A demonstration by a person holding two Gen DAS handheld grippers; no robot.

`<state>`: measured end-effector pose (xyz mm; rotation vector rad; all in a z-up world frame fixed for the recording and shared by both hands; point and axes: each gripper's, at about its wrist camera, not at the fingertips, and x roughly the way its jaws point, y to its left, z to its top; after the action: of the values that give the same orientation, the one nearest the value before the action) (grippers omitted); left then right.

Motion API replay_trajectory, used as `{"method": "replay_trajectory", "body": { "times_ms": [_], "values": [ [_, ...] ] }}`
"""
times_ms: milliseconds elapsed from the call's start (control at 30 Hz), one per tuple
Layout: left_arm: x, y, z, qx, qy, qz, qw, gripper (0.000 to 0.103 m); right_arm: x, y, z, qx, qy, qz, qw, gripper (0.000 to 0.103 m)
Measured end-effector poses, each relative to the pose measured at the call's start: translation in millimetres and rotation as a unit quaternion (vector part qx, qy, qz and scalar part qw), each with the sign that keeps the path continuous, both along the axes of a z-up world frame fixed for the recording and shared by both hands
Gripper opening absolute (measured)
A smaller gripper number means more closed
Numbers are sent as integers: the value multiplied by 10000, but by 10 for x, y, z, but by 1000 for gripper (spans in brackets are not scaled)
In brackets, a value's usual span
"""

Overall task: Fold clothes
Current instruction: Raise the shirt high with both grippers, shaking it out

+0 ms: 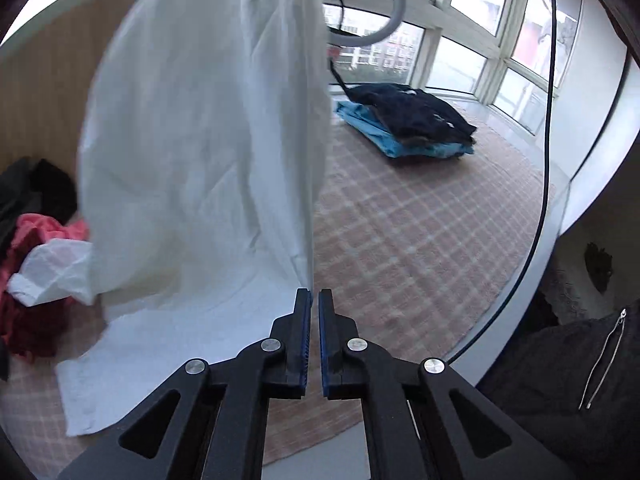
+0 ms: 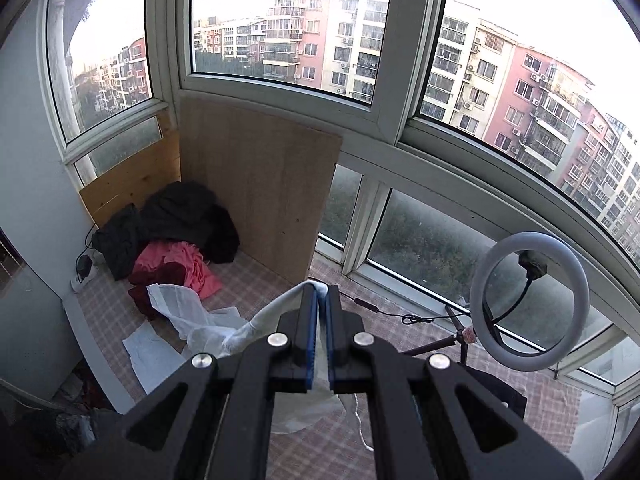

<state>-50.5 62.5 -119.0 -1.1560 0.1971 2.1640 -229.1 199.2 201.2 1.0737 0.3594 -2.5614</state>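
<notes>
1. Far left, against the wooden board (image 2: 256, 184): a heap of unfolded clothes (image 2: 168, 240), dark pieces on top of pink and dark red ones, lies on the checked mat (image 1: 420, 240). These are judged to be waiting their turn.

2. Left of centre: the white garment (image 1: 200, 140) is the item in hand. It hangs in a long sheet from above, and its lower part trails onto the mat, touching the edge of the heap.

3. Left gripper (image 1: 314, 296): the fingers are drawn nearly together, with a narrow gap between the blue pads. Nothing is seen clamped between them; the hanging hem of the garment ends just beside the tip of the left finger. State: closed, empty.

4. Right gripper (image 2: 320, 292): the fingers are clenched on a bunched edge of the white garment, which passes over the tips and down between the pads. This grip carries the cloth.

5. Right of centre: a stack of folded clothes (image 1: 408, 120), dark over light blue, lies on the mat near the windows (image 2: 288, 20). A ring light (image 2: 528, 304) stands further right.

6. Step in hand, as judged: lifting and spreading the garment before the first fold.

7. Next move, as judged: the left fingers must release, take the free hem or corner, and clamp it so the cloth can be stretched between both hands and laid flat.
</notes>
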Motion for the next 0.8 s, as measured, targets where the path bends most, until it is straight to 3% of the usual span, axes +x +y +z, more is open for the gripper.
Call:
{"method": "replay_trajectory", "body": {
  "times_ms": [100, 167, 233, 300, 367, 433, 533, 700, 800],
  "values": [
    [-63, 318, -92, -18, -74, -5, 10000, 9, 8, -20, -30, 56, -9, 59, 10000, 4],
    [18, 214, 11, -36, 129, 135, 9998, 10, 24, 4, -30, 87, -12, 58, 9999, 4],
    [91, -35, 173, -96, 501, 491, 9975, 18, 54, 58, -7, 70, 7, 53, 10000, 4],
    [140, -336, 349, -173, 904, 932, 9914, 44, 96, 117, 30, 50, 58, 57, 10000, 4],
    [103, -607, 473, -184, 1083, 1376, 9844, 54, 126, 164, 77, 35, 115, 69, 9999, 4],
    [7, -847, 554, -135, 1085, 1795, 9777, 54, 148, 198, 124, -51, 140, 79, 9999, 4],
    [-63, -908, 585, 3, 1007, 1818, 9782, 54, 195, 164, 219, -224, 158, 213, 9994, 4],
    [-234, -766, 864, -168, 1613, 1842, 9694, 54, 396, -81, 603, -229, 547, 497, 9970, 4],
    [-416, -797, 1224, -302, 2198, 2031, 9537, 54, 614, -257, 1009, -138, 907, 611, 9939, 4]
  ]
}}
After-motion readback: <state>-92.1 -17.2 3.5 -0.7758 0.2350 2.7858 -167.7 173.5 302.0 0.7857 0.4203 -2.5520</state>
